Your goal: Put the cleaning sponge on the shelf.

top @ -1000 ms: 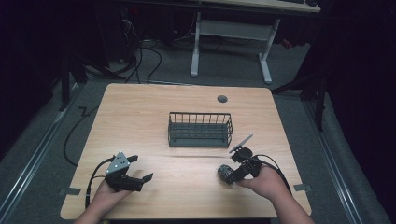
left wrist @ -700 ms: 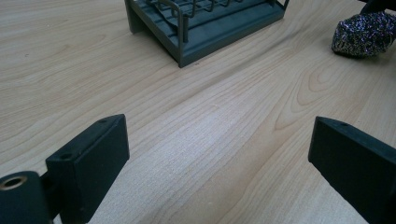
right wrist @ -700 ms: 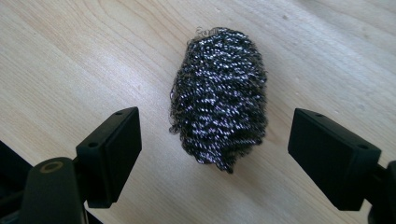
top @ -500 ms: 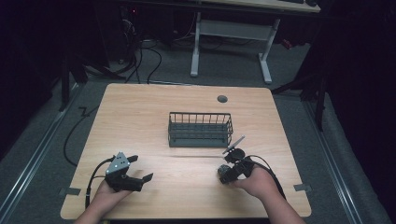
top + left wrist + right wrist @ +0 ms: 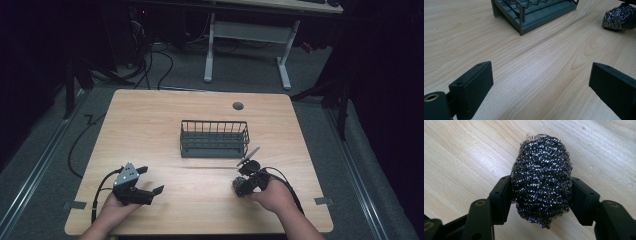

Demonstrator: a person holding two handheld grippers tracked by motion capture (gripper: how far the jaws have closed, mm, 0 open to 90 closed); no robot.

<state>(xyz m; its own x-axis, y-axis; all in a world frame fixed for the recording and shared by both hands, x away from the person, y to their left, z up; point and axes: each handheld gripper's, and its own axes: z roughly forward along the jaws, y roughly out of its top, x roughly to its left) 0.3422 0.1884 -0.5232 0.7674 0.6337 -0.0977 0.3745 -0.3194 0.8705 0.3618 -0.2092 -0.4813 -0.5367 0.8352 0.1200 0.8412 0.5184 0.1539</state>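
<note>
Both right gripper (image 5: 541, 195) jaws newly against steel scourer (image 5: 541, 182)

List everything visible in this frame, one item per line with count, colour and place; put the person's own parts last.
Table: one, light wood, centre of the high view.
Wire basket: one, dark grey, mid-table.
Steel wool scrubber: one, dark silvery, near right of the table, squeezed between the right jaws.
Grommet: one, grey, far table edge.
Desk frame: one, white, on the floor beyond the table.
Cables: several, black, on the floor.
Left hand-held gripper: one, black, near left, jaws apart.
Right hand-held gripper: one, black, jaws just closed onto the scrubber.
Hands: two, near table edge.
</note>
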